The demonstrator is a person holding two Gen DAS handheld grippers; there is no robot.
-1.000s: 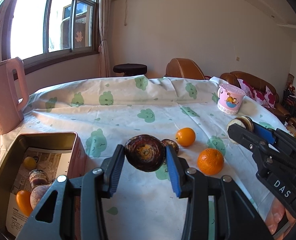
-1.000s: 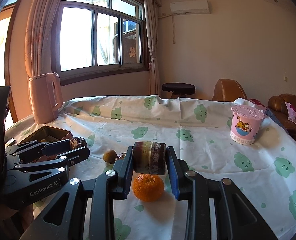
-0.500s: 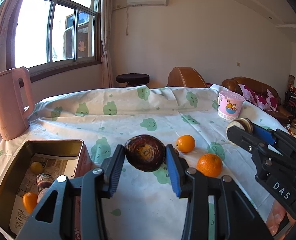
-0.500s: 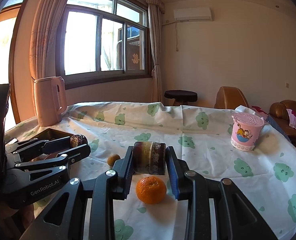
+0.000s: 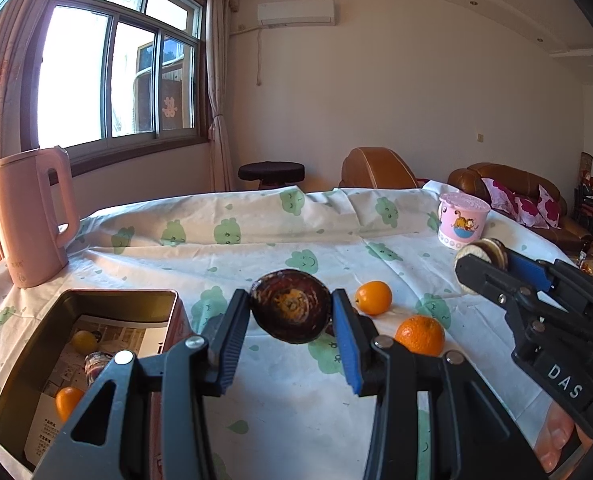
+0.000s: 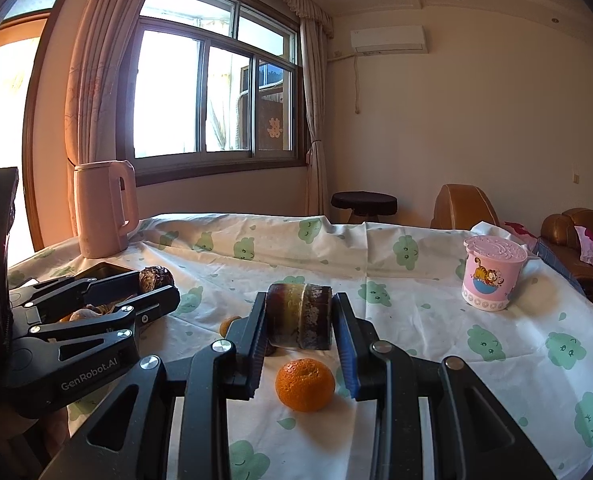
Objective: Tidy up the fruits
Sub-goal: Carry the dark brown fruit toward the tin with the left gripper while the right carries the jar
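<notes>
Both grippers hold a dark fruit piece in the air above the table.

The left gripper has its fingers closed on a dark round fruit, lifted above the tablecloth, just right of the metal tin. The tin holds small fruits on a printed paper. The right gripper is clamped tight on a dark fruit slice with a yellow band, held above a mandarin on the cloth. A smaller orange fruit lies near it. A pink kettle stands behind the tin, and a pink cup stands far right.
</notes>
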